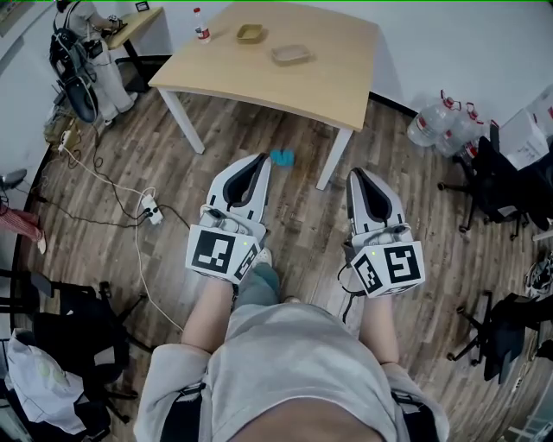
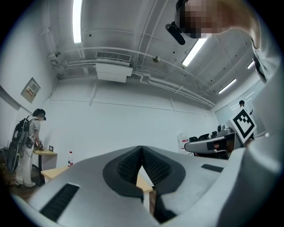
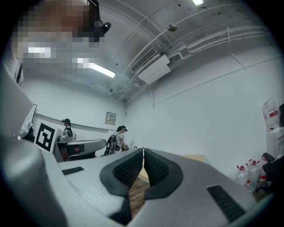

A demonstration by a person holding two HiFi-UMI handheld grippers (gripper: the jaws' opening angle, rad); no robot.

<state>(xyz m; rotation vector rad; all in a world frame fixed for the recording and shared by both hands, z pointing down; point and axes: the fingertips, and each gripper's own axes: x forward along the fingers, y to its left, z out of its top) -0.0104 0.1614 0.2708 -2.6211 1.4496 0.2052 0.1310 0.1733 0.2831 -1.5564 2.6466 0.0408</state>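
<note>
I hold both grippers out in front of my body, above a wood floor and pointing toward a light wooden table [image 1: 328,78]. The left gripper [image 1: 262,159] is shut with nothing in it; its tips meet in the left gripper view [image 2: 142,148]. The right gripper [image 1: 355,173] is also shut and holds nothing, its jaws touching in the right gripper view [image 3: 143,150]. On the table stand a small bottle [image 1: 201,26], a yellowish bowl [image 1: 251,34] and a shallow tan tray [image 1: 291,55]. A small blue object [image 1: 282,157] lies on the floor just beyond the left gripper's tip.
White table legs [image 1: 335,160] stand ahead of the grippers. A power strip with cables [image 1: 151,209] lies on the floor at left. Water jugs [image 1: 441,125] and black chairs [image 1: 497,186] are at right. A person [image 1: 86,52] stands at a desk at the far left.
</note>
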